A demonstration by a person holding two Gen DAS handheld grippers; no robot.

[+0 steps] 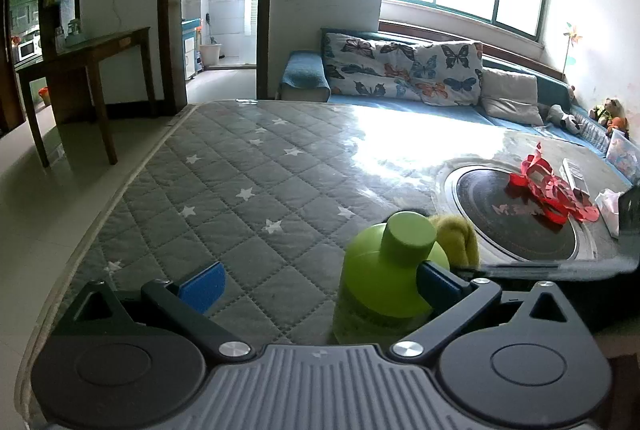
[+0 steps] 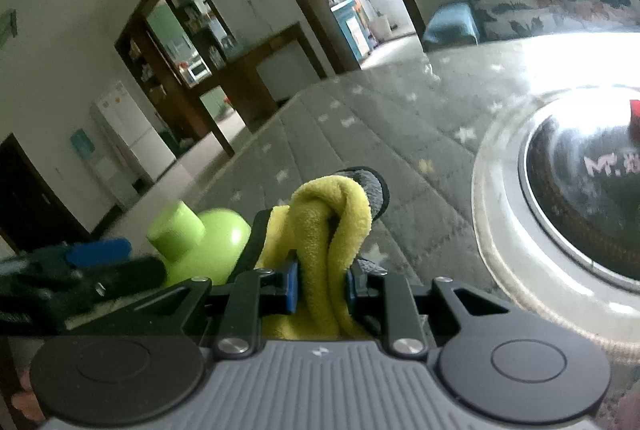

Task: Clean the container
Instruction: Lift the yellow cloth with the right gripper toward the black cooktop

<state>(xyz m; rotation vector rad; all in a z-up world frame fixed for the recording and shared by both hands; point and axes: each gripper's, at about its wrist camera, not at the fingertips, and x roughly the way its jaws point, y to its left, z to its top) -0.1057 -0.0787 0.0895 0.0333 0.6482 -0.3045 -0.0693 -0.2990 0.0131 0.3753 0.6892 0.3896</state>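
Item: green bottle [image 1: 390, 270], upright on quilted surface [image 1: 248, 182], inside my spread left claw [image 1: 320, 286]. My right claw [image 2: 320, 288] pinches yellow cloth [image 2: 332, 226].

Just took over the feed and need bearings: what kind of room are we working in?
Likely a home living and dining room: a sofa with butterfly cushions under a window, a quilted table cover with an inset cooktop, and a fridge beyond.

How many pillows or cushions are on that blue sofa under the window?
3 that I can see: a blue cushion at the sofa's left end, a long butterfly-print pillow beside it, and a plain beige pillow further right. Others may be hidden.
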